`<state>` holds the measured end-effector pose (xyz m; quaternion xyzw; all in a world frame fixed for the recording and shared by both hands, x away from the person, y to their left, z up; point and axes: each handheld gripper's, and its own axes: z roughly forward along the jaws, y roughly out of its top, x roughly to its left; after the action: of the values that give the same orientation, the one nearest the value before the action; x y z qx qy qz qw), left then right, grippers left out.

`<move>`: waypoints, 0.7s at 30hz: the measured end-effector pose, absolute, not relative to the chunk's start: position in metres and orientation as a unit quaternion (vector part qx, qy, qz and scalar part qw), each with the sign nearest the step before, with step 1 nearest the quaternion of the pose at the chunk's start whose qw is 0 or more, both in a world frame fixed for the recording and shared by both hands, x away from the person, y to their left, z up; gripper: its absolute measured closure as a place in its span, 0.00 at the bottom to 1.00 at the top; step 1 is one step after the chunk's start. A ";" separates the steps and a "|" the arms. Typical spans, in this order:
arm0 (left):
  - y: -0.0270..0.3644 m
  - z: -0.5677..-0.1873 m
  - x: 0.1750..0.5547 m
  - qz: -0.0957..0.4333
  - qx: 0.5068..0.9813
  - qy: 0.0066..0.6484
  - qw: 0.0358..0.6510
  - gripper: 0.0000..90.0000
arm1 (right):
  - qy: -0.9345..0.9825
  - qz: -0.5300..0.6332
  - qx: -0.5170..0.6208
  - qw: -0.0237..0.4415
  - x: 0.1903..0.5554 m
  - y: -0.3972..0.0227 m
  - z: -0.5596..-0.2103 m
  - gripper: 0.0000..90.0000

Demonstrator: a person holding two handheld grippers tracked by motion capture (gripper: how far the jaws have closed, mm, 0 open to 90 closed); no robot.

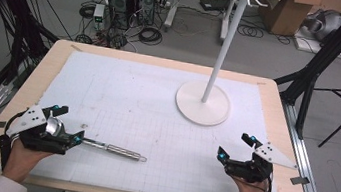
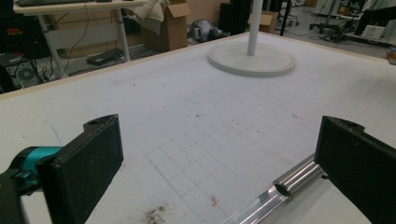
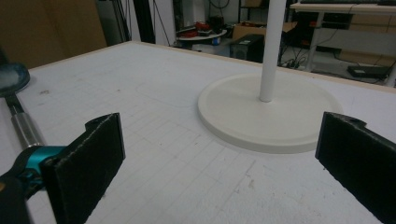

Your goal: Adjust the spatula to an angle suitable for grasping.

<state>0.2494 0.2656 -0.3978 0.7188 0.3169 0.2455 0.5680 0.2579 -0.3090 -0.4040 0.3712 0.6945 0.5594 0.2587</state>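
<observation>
Left tongs (image 1: pixel 67 123) rest at the near left of the surface (image 1: pixel 123 94), jaws spread wide and pressing on nothing; from the left gripper view one jaw sits just beside the ladle (image 2: pixel 280 189), whose steel handle runs out along the surface toward the right. In the high view the ladle's bowl (image 1: pixel 54 126) lies in under the tongs' body. Right tongs (image 1: pixel 234 147) also stand open and empty, on the near side of the stand (image 1: pixel 203 103) and apart from its base. The ladle lies well to the left of the stand and nearer the person.

The risk, as I judge it, is the round, polished handle: a pinch off its middle could let it roll or slip from the pads, and the heavy bowl would tip it. Hung carelessly, it could rock the slim stand.
</observation>
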 end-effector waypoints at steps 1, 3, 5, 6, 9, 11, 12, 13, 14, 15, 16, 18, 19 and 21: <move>0.266 -0.398 0.250 0.247 0.718 0.317 0.568 0.02 | 0.694 0.559 0.374 0.259 0.258 -0.309 -0.404 0.00; 0.266 -0.397 0.250 0.247 0.720 0.316 0.567 0.02 | 0.694 0.559 0.374 0.257 0.258 -0.309 -0.404 0.00; 0.267 -0.398 0.251 0.246 0.719 0.319 0.567 0.02 | 0.694 0.559 0.375 0.257 0.260 -0.310 -0.405 0.00; 0.267 -0.398 0.250 0.246 0.719 0.320 0.566 0.02 | 0.693 0.560 0.375 0.254 0.260 -0.310 -0.405 0.00; 0.268 -0.398 0.250 0.249 0.719 0.320 0.565 0.02 | 0.693 0.561 0.377 0.253 0.260 -0.311 -0.405 0.00; 0.267 -0.397 0.250 0.254 0.719 0.321 0.561 0.02 | 0.691 0.561 0.375 0.259 0.259 -0.311 -0.405 0.00; 0.267 -0.395 0.249 0.259 0.718 0.320 0.561 0.02 | 0.690 0.562 0.378 0.257 0.258 -0.311 -0.404 0.00; 0.267 -0.395 0.249 0.259 0.718 0.320 0.561 0.02 | 0.690 0.562 0.378 0.257 0.258 -0.311 -0.404 0.00; 0.268 -0.394 0.248 0.262 0.718 0.320 0.561 0.02 | 0.689 0.563 0.378 0.257 0.257 -0.310 -0.404 0.00; 0.268 -0.394 0.249 0.262 0.718 0.321 0.560 0.02 | 0.691 0.562 0.378 0.255 0.257 -0.309 -0.404 0.00; 0.268 -0.394 0.249 0.262 0.718 0.321 0.560 0.02 | 0.692 0.561 0.376 0.256 0.258 -0.309 -0.404 0.00; 0.268 -0.394 0.250 0.259 0.719 0.323 0.559 0.02 | 0.695 0.558 0.376 0.253 0.258 -0.309 -0.404 0.00; 0.267 -0.395 0.251 0.257 0.721 0.323 0.556 0.02 | 0.695 0.558 0.376 0.253 0.258 -0.309 -0.404 0.00; 0.266 -0.395 0.252 0.252 0.725 0.320 0.555 0.02 | 0.694 0.559 0.377 0.253 0.258 -0.309 -0.405 0.00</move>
<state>0.2519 0.2660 -0.3948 0.7254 0.3203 0.2516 0.5550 0.2584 -0.3093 -0.4052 0.3769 0.6940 0.5588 0.2533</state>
